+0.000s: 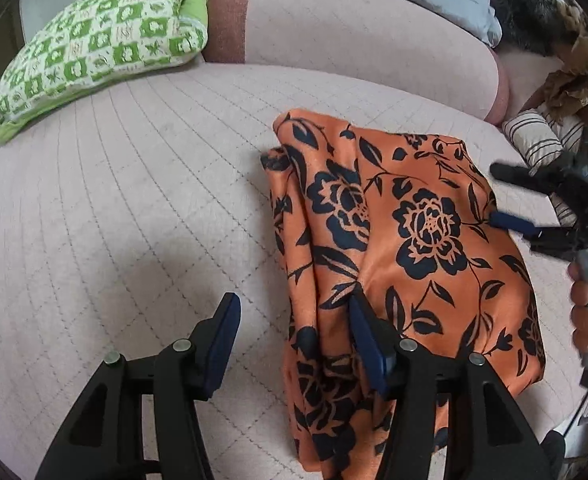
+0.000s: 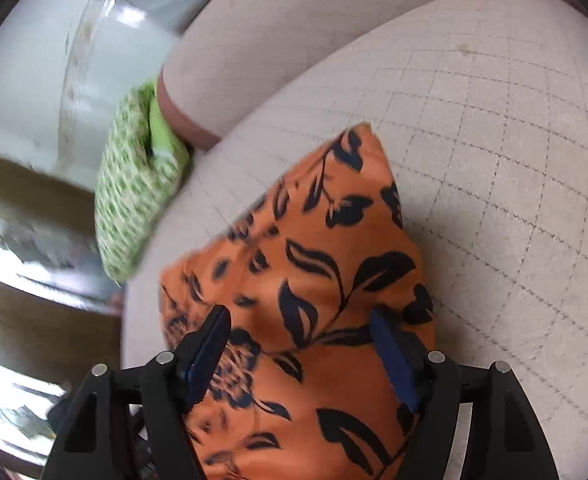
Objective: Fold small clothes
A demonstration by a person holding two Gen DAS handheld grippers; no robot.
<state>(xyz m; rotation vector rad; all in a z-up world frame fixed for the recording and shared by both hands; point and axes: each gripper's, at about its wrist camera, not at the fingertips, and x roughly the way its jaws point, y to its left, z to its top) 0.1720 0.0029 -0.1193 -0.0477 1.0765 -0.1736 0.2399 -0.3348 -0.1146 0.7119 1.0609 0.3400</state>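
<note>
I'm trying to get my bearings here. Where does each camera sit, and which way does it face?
Left wrist: on the left gripper, looking down at the orange cloth on the sofa; its own fingers, the right gripper and a hand show.
Right wrist: on the right gripper, looking down over the cloth; only its fingers show.
Shared: cloth, sofa, green pillow.

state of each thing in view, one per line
orange cloth with black flower print: folded, lying on the pink quilted sofa seat
left gripper: open, nothing pinched
right gripper: open over the cloth
green and white checked pillow: lying against the backrest
</note>
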